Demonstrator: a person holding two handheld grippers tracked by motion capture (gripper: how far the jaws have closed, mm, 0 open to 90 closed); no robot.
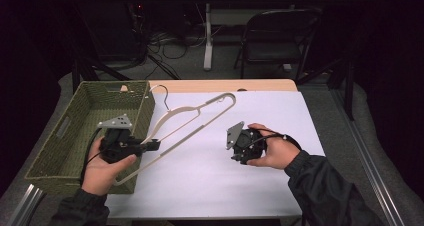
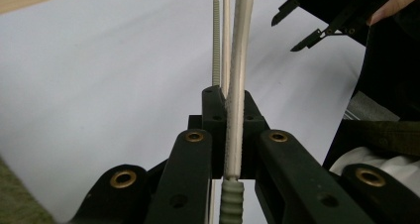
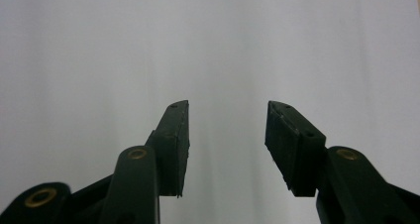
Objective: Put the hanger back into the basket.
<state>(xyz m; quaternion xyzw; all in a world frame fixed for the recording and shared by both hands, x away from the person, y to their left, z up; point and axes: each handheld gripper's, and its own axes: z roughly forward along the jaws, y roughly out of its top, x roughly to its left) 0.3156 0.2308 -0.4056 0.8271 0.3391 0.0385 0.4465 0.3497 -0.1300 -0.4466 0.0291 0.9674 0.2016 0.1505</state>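
Observation:
A cream clothes hanger [image 1: 200, 117] with a thin wire hook is lifted at a slant over the white tabletop [image 1: 240, 186]. My left gripper [image 1: 156, 145] is shut on one of its lower arms, beside the basket. In the left gripper view the jaws [image 2: 230, 105] pinch the cream bar of the hanger [image 2: 240, 45], whose ribbed grey-green strip shows below the pads. My right gripper [image 1: 239, 156] is held at the table's middle right, apart from the hanger. Its jaws [image 3: 228, 120] stand open with nothing between them, over bare white surface. The right gripper's jaws [image 2: 302, 26] also appear in the left gripper view.
A green woven basket [image 1: 60, 136] stands at the table's left edge, right beside my left hand. Behind the table are a folding chair [image 1: 280, 31], a table leg and cables on the floor. A strip of wood [image 1: 225, 85] runs along the table's far edge.

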